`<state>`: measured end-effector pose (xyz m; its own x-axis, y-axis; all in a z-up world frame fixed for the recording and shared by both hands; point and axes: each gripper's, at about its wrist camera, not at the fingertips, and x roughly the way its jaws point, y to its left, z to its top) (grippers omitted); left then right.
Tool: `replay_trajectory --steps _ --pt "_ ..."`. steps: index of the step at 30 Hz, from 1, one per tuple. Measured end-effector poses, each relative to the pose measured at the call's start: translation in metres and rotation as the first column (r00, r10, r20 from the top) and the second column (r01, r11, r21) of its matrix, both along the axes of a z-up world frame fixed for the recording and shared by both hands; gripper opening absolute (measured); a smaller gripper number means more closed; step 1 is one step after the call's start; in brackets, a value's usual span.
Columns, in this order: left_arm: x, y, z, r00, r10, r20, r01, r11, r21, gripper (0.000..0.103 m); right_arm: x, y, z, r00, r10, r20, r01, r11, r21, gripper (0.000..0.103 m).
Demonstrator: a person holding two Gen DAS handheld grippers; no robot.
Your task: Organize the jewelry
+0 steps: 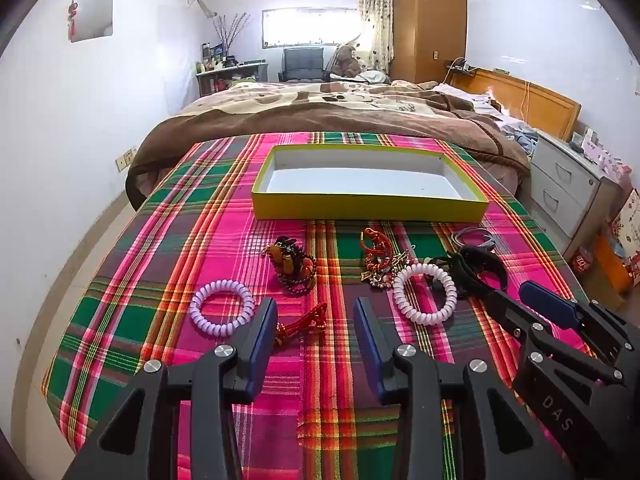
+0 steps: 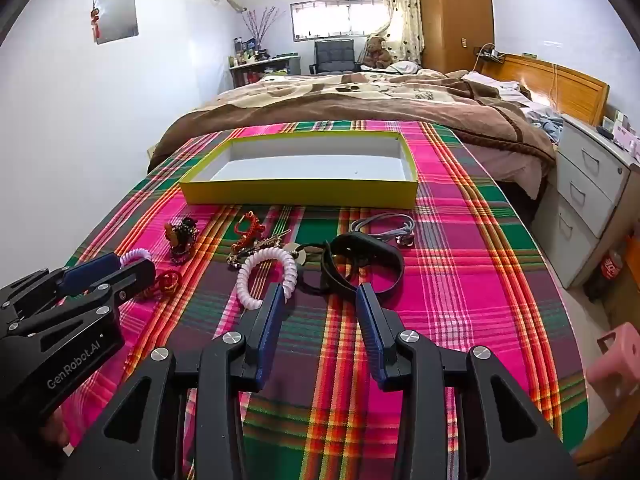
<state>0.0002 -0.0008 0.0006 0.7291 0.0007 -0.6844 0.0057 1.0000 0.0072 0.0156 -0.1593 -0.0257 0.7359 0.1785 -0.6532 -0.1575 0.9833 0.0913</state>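
An empty yellow box (image 1: 368,210) (image 2: 298,194) stands at the far end of the plaid cloth. In front of it lie jewelry pieces: a lilac coil band (image 1: 222,307), a red knotted cord (image 1: 308,318), a brown bead bracelet (image 1: 294,266), red and gold chains (image 1: 380,258), a white coil band (image 1: 424,294) (image 2: 267,276), a black strap (image 2: 366,264) and a grey cord (image 2: 380,229). My left gripper (image 1: 316,312) hovers open over the red knotted cord. Just short of the black strap, my right gripper (image 2: 320,300) is open with nothing between its fingers.
The plaid-covered table (image 1: 224,360) butts against a bed with a brown blanket (image 1: 320,112). A white drawer unit (image 2: 588,196) stands to the right, a pink stool (image 2: 616,360) by the table's right edge. White wall lies to the left.
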Motion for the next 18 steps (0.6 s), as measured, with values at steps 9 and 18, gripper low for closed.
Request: replay_trajectory --steps 9,18 --pt "-0.0026 0.0052 0.0053 1.000 0.011 0.016 -0.010 1.000 -0.010 0.039 -0.0027 -0.0041 -0.0002 1.000 -0.014 0.001 0.014 1.000 0.001 0.038" --pt "-0.0060 0.0031 0.0076 0.999 0.015 0.029 -0.015 1.000 0.000 0.039 -0.0028 -0.0021 0.0028 1.000 -0.023 0.001 0.023 1.000 -0.001 0.038"
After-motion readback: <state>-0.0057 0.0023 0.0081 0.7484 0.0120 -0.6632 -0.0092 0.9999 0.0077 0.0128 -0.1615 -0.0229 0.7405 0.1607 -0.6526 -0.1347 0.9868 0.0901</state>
